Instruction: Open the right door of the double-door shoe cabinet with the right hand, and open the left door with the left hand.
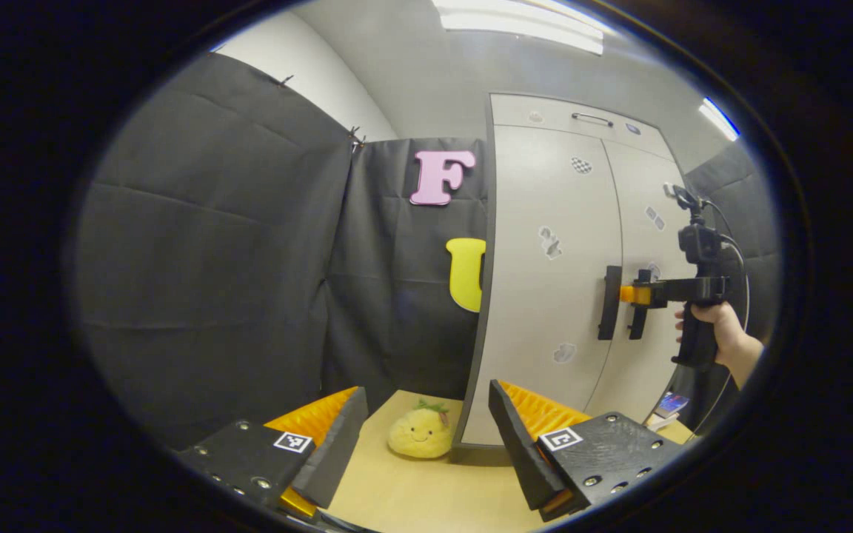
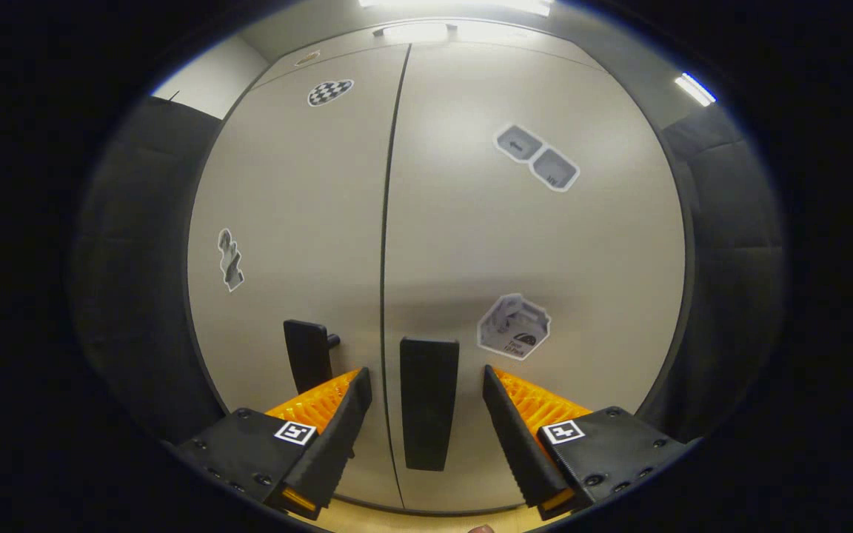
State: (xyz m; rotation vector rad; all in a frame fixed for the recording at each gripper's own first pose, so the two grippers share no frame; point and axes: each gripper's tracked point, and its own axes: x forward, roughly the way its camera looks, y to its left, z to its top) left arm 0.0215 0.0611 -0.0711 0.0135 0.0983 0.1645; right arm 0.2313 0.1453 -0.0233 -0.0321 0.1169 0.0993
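Around the right door's handle [image 2: 429,403] my right gripper [image 2: 426,418] stands wide open, holding nothing, so I should close squarely on it before pulling outward, both doors shut.

Table [image 1: 426,496]: light wood top, seen at the bottom centre of the left gripper view, and as a thin strip at the bottom edge of the right gripper view.

On it:
- Plush [image 1: 420,431], yellow, with a green tuft on top, lower centre, just left of the cabinet's base.
- Cabinet [image 1: 545,296], pale grey, standing upright on the table's far part (both doors closed).
- Small flat item, lower right by the cabinet; too small to identify.
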